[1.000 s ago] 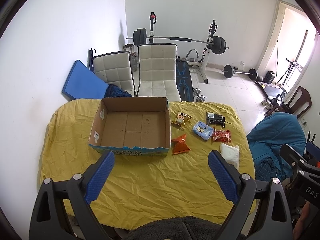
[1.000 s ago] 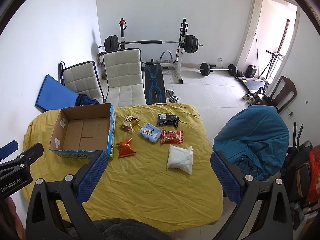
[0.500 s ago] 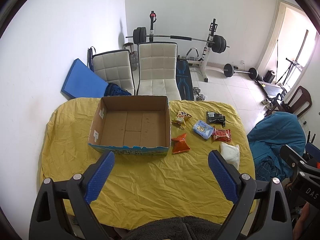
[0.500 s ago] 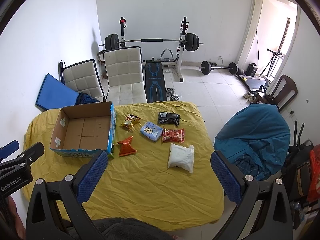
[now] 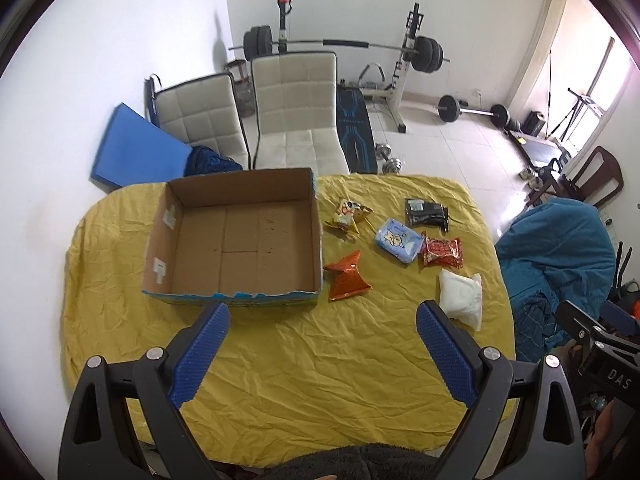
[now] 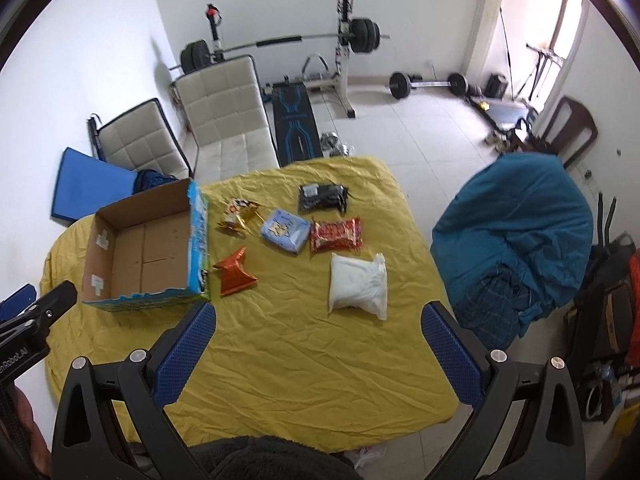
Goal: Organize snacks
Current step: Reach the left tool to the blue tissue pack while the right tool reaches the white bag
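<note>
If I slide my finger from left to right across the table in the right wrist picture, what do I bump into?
cardboard box → orange snack packet → light blue packet → red packet → white bag. I left out the yellow packet and the black packet, since they sit above others in line.

Both views are brightly and evenly lit by daylight entering from the doorway [image 5: 576, 68] at the right, where the glass is blown out to white. Soft shadows are thrown leftward onto the white wall [image 5: 120, 40] behind the barbell rack [image 6: 344, 32]. Strong fisheye bending and dark vignetted corners are seen. Slight motion blur softens the right wrist view.
</note>
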A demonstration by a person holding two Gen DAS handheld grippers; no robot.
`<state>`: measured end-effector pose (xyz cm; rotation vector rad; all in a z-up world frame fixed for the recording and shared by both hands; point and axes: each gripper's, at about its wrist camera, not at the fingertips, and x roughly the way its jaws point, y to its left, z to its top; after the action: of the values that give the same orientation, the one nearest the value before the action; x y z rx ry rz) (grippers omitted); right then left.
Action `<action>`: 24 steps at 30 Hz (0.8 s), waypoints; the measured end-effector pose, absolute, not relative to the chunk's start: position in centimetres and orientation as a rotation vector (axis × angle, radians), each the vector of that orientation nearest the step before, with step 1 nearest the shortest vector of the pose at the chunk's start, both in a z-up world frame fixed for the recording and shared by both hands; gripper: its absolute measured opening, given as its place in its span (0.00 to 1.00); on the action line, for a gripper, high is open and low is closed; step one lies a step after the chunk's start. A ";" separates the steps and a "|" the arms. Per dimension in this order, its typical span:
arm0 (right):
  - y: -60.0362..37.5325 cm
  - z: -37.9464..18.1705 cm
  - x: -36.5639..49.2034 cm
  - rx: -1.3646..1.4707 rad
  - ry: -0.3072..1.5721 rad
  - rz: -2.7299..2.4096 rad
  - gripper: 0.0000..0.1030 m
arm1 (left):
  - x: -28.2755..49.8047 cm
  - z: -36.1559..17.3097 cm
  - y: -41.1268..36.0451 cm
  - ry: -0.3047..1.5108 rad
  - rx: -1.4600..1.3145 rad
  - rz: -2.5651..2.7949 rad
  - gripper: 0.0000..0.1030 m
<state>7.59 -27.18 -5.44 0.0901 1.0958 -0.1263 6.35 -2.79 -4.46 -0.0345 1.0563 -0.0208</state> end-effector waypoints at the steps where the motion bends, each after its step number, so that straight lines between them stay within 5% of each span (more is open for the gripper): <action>1: -27.8 -6.6 8.5 0.101 1.119 -0.137 1.00 | 7.2 -5.1 -3.1 1.071 -0.034 -0.026 0.93; 16: -37.1 -33.0 22.9 0.181 1.535 -0.197 1.00 | 20.5 -22.7 -9.6 1.411 0.013 -0.052 0.93; 24: -37.3 -40.8 24.6 0.226 1.705 -0.164 1.00 | 24.7 -28.4 -11.1 1.538 -0.028 -0.047 0.93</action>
<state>24.64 -37.28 -40.83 0.2256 1.7049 -0.1639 24.68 -11.06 -28.42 -0.0280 1.5379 -0.0474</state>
